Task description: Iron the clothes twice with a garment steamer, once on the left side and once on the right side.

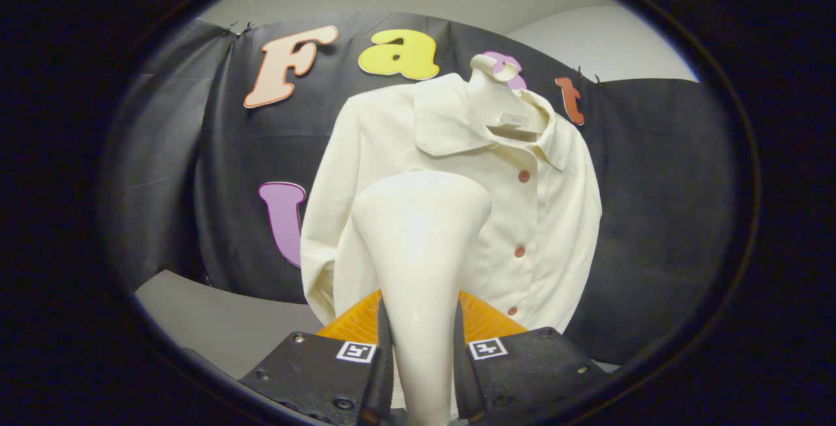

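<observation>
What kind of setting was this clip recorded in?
Most likely a staged recording booth, not a real home: a black cloth backdrop hangs behind a cream buttoned shirt on a mannequin bust, with plain pale walls above. The gripper is shut on a white garment steamer.

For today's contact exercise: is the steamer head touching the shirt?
Cannot tell: in the gripper view the steamer, gripped between both fingers, overlaps the shirt, hiding any gap.
</observation>
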Available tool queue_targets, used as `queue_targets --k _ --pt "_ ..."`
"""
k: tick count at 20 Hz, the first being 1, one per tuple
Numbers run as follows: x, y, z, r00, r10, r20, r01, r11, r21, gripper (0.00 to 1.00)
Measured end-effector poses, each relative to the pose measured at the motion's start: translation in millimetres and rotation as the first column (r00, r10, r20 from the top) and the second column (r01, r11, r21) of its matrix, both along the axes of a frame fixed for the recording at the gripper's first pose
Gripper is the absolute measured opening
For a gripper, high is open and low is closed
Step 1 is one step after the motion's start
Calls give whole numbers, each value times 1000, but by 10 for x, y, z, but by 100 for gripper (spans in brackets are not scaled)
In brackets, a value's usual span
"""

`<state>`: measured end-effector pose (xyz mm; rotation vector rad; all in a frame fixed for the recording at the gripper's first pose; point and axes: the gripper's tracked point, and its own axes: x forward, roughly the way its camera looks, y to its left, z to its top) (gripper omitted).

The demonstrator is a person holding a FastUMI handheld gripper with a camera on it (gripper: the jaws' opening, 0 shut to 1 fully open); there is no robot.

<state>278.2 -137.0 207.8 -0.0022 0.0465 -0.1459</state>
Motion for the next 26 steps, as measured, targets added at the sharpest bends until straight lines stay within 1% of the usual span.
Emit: queue_targets --k 7,9,12,18,26 --pt "66 -21 -36 999 16 44 -17 999 44 37" --pt "73 -22 -116 999 18 50 -21 998 52 37" --pt "44 -9 -385 999 28 34 -30 998 47 37" --pt "-12 54 -978 999 48 0 -48 996 82 37" --pt "-100 158 -1641 998 35 -47 -30 994 106 37"
